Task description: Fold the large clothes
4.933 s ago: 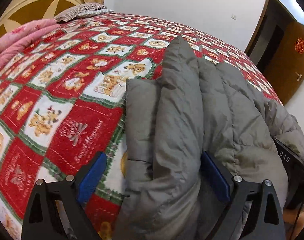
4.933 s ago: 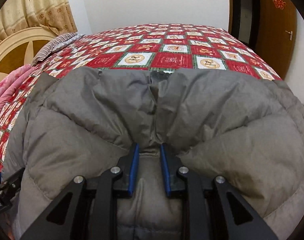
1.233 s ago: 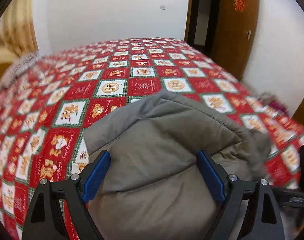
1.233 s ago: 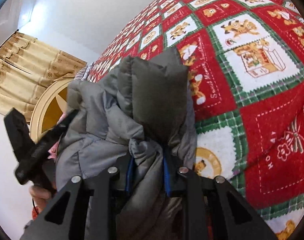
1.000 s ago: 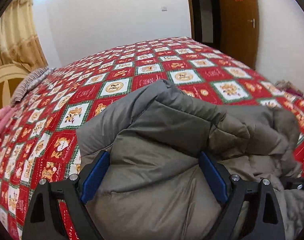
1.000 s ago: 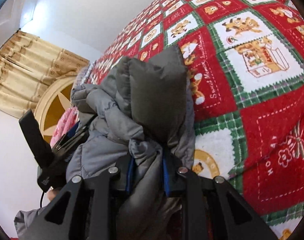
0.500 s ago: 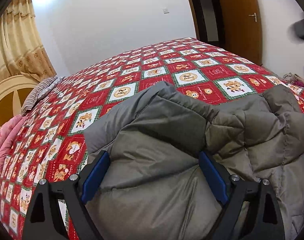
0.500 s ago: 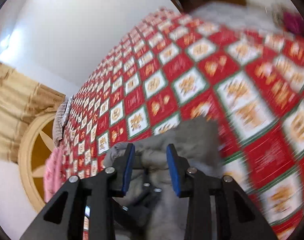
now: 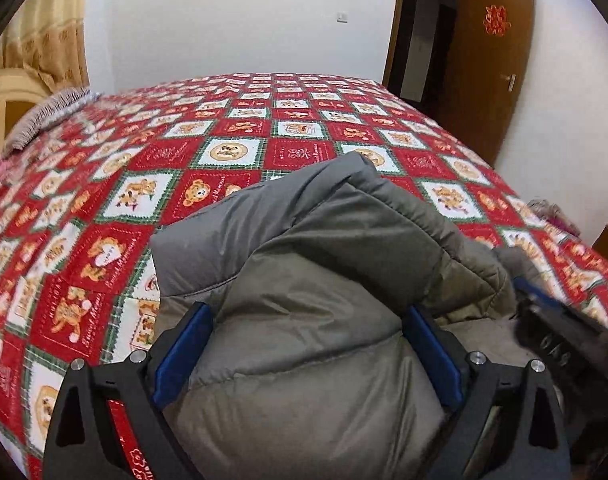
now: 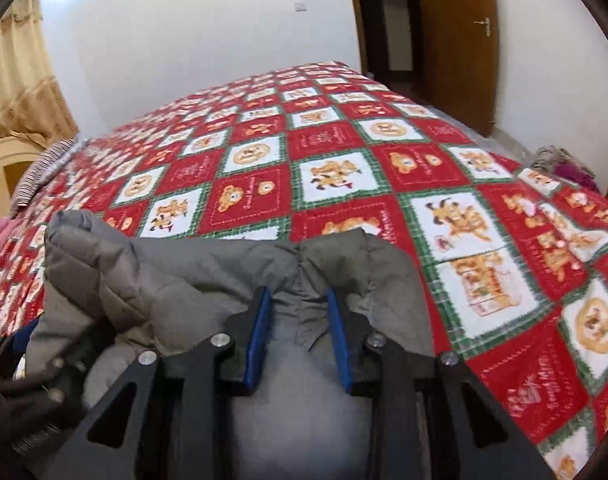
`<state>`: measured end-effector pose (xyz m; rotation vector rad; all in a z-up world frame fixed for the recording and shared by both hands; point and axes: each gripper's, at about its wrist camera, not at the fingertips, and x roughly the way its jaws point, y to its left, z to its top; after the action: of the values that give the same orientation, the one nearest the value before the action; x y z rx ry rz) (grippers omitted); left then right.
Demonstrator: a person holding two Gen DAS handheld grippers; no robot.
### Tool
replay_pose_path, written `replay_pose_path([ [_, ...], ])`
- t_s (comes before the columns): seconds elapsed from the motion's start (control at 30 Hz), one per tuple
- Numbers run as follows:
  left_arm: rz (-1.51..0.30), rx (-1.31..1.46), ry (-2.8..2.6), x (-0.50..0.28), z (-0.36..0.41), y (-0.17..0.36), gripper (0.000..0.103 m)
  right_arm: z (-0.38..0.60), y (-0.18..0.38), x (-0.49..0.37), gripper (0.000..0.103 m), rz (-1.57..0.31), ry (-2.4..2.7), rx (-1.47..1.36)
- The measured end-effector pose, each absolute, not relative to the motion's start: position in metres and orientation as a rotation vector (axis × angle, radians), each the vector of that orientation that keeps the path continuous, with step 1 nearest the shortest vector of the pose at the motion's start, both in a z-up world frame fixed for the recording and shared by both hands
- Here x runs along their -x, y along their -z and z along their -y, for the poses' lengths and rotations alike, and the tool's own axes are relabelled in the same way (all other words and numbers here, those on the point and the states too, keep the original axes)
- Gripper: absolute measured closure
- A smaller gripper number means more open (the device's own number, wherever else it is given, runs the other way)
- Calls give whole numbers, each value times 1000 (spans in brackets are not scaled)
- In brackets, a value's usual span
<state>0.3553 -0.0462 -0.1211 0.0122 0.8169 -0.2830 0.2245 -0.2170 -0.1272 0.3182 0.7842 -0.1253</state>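
Looking at: my two grippers over a grey puffy jacket bunched on the bed
Jacket: quilted, thick, folded into a lumpy bundle at the near edge of the red checked quilt
Left gripper: spread wide, blue pads either side of a fat fold, not squeezing it
Right gripper: parted a little, jacket fabric between the pads, grip uncertain
Background: brown door, white wall
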Motion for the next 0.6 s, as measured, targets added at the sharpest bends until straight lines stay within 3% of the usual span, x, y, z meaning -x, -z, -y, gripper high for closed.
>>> replay_pose_path([
  [0.17, -767, 177, 349, -361, 15, 101, 6, 221, 138, -225, 69, -797, 22, -415],
  [0.27, -688, 146, 240, -373, 3, 85, 6, 224, 140, -224, 66, -789, -58, -466],
  [0.43, -761, 233, 271, -400, 5, 110, 7, 233, 151, -226, 66, -782, -263, -604],
  [0.6, -710, 295, 351, -396, 12, 111, 7, 212, 152, -244, 65, -856, -462, -577],
])
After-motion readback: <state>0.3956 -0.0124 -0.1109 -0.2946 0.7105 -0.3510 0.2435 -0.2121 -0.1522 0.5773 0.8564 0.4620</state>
